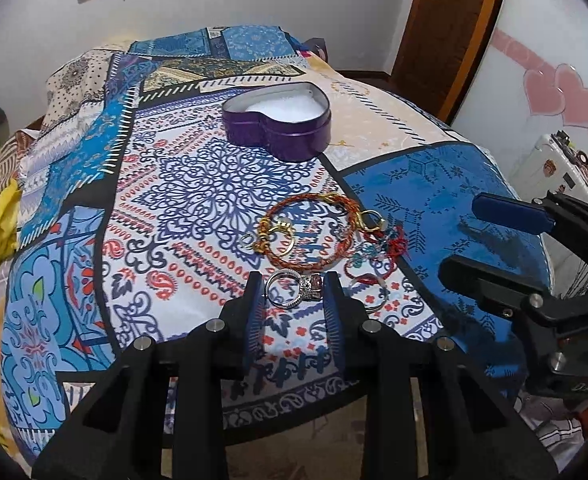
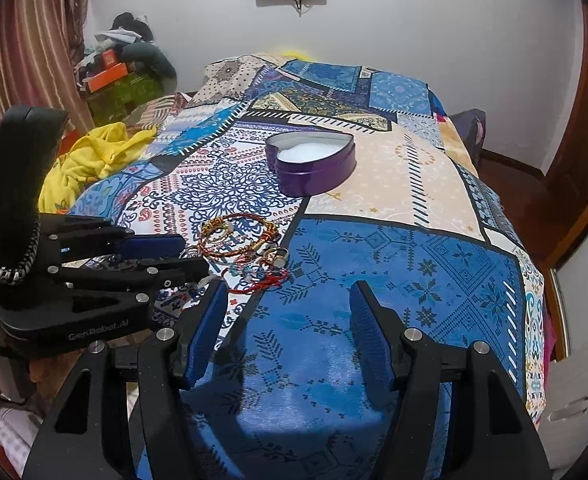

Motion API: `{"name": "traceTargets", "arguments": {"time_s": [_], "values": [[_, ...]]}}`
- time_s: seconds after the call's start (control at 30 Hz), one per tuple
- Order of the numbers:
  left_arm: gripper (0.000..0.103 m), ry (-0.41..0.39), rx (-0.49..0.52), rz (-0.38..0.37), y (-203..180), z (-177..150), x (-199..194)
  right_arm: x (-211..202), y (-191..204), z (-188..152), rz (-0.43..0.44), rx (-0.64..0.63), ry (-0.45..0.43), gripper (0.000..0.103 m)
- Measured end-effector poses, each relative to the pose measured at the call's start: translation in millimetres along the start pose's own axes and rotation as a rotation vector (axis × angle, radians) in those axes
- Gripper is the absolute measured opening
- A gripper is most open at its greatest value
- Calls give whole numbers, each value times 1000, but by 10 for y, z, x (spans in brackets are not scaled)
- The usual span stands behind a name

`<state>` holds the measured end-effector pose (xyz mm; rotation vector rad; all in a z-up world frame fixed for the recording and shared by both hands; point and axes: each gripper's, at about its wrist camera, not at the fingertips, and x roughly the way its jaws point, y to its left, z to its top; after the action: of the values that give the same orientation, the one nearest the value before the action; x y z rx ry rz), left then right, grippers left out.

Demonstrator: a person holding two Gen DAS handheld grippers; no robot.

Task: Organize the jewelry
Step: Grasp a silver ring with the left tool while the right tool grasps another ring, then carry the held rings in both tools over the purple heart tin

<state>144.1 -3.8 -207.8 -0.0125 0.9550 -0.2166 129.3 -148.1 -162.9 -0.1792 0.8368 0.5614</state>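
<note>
1. Our left gripper (image 1: 294, 288): jaws narrowed around a silver stone-set ring (image 1: 294, 290) on the patchwork bedspread (image 1: 434, 184); whether the pads touch it we cannot tell.
2. Our right gripper (image 2: 289, 312): half-wide, empty, over blue cloth.
3. Remaining heap: red braided bangle (image 1: 310, 236), gold rings, beaded thread pieces, unsorted.
4. Purple heart-shaped tin (image 1: 277, 128): lid off, white lining bare, so we judge nothing stowed yet.

A heart-shaped tin (image 1: 278, 122) sat on the patchwork bedspread (image 1: 181, 184). At 6 o'clock from it lay a pile of bracelets (image 1: 314, 236), and at the pile's 6 o'clock, silver rings (image 1: 294, 290) between the left gripper (image 1: 294, 300) fingers.
</note>
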Motion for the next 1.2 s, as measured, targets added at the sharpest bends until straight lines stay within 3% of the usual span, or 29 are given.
{"name": "traceTargets", "arguments": {"time_s": [0.33, 0.47, 0.63, 0.83, 1.0, 1.2], "values": [[29, -49, -39, 13, 151, -118, -360, 133, 165, 16, 83, -9, 46, 56], [29, -73, -54, 7, 198, -179, -505, 251, 322, -15, 105, -59, 95, 43], [29, -83, -64, -5, 211, -251, -570, 314, 416, -20, 86, -102, 107, 39], [29, -92, -83, -3, 240, -289, -591, 405, 420, 12, 76, -113, 112, 18], [29, -99, -89, 1, 253, -273, -595, 350, 384, 8, 78, -82, 104, 18], [29, -118, -78, 18, 251, -147, -612, 149, 215, 136, 68, -30, 34, 18]]}}
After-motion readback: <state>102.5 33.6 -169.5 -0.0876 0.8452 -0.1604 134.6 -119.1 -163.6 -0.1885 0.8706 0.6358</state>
